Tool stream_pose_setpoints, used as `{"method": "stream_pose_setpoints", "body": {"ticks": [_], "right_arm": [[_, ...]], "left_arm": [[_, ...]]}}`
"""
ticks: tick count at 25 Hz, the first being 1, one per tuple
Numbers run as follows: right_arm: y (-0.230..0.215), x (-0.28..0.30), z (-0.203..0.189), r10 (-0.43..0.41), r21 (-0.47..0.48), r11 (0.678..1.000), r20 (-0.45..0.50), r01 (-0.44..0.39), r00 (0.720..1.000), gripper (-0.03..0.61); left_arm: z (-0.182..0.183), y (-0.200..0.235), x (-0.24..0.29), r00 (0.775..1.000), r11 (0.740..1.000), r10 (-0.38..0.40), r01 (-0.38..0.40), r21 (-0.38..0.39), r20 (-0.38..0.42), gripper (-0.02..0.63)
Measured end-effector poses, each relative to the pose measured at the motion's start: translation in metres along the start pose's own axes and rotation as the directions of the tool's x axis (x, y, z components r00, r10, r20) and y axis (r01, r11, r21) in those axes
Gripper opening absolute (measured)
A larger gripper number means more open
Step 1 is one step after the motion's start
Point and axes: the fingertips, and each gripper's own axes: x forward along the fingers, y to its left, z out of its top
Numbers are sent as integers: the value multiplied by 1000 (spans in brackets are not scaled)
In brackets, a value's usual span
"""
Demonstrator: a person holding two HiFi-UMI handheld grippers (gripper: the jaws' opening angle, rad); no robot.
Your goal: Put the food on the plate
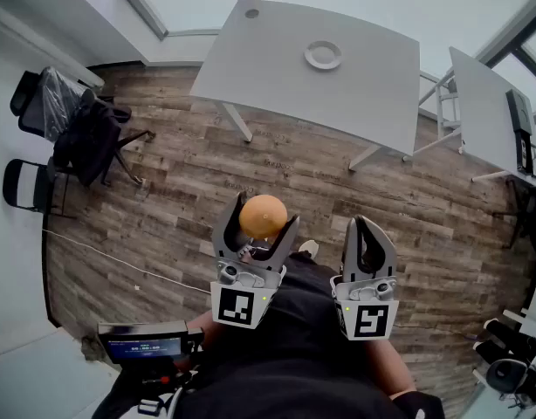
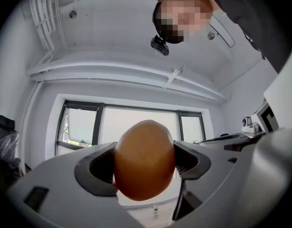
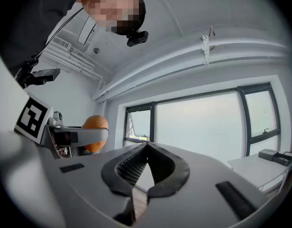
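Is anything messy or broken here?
Nothing stands out. The orange sits whole in the left tongs, the plate lies flat and empty on the table, and nothing is spilled on the floor.

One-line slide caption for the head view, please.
Left gripper holds a round orange fruit, right gripper shut and empty, round white plate on the white table ahead.

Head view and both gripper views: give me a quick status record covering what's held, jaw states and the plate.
left gripper: shut on the orange, carried in the air, short of the table
right gripper: jaws together, nothing between them
plate: empty, on the white table ahead of both grippers
orange on plate: not yet
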Motion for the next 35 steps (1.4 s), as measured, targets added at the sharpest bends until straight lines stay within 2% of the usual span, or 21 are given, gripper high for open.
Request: {"method": "stream_pose_setpoints", "body": {"ticks": [6,11,18,28,35], "right_arm": [[3,-2,1,18,12,1000,0,-18,1000,8],[-3,-1,-10,8,46,999,-51,-6,999,8],[-6,-3,-12,28,55,998,-49,-26,998,8],[-36,-31,-27,33,76,997,-57,-29,998,8],[-46,-26,-26,3,76,997,-48,1,999,8]], "left_arm": [[-4,0,-1,1000,1000,8,-8,-10,-10,336],[-6,4,-1,1000,999,24,-24,-26,-12,334],[-12,2,-4,999,998,45,-46,-43,-20,336],[-18,-7,0,991,993,119,-119,7,-56,336],[-20,-10,15,994,996,85,-85,5,-64,334]]}}
